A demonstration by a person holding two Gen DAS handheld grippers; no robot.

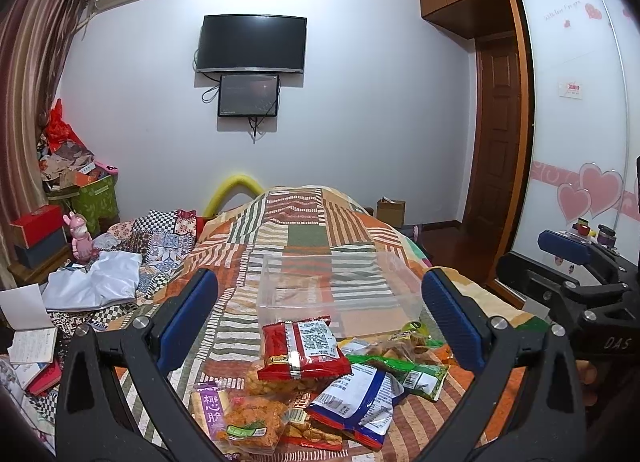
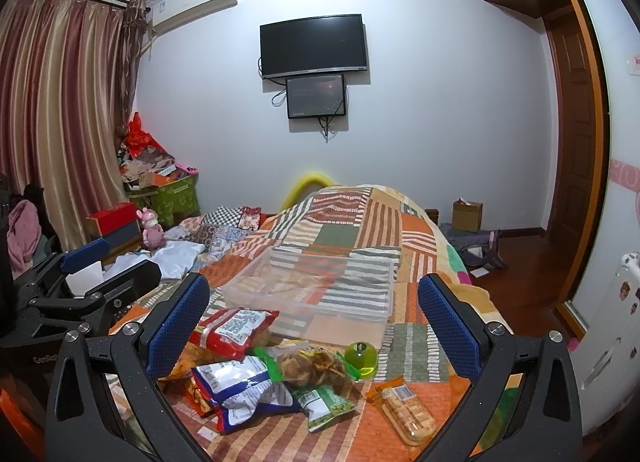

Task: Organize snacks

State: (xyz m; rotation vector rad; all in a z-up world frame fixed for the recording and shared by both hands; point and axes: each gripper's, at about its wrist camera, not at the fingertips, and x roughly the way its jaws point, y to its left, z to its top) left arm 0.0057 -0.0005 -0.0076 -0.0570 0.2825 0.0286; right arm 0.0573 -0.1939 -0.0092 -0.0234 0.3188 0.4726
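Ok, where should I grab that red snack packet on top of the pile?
Take the red packet across its puffy middle, coming from above with the left gripper. It lies flat atop the other snacks, unobstructed; its sealed ends look thin and likely slippery.

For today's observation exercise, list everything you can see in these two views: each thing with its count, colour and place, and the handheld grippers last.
Clear plastic bin: one, transparent, empty, on the bed beyond the snacks.
Red foil snack packet: one, red, on top of the pile.
Blue-and-white snack bag: one, front of the pile.
Green pea packet: one, green, right of the blue bag.
Green round jelly cup: one, beside the bin's near corner.
Clear-wrapped biscuit pack: one, orange-beige, apart at right.
Patchwork striped quilt: one, orange, green, white, covering the bed.
Black wall television: one, far wall.
Left gripper: blue pads, open, above the pile.
Right gripper: blue pads, open.
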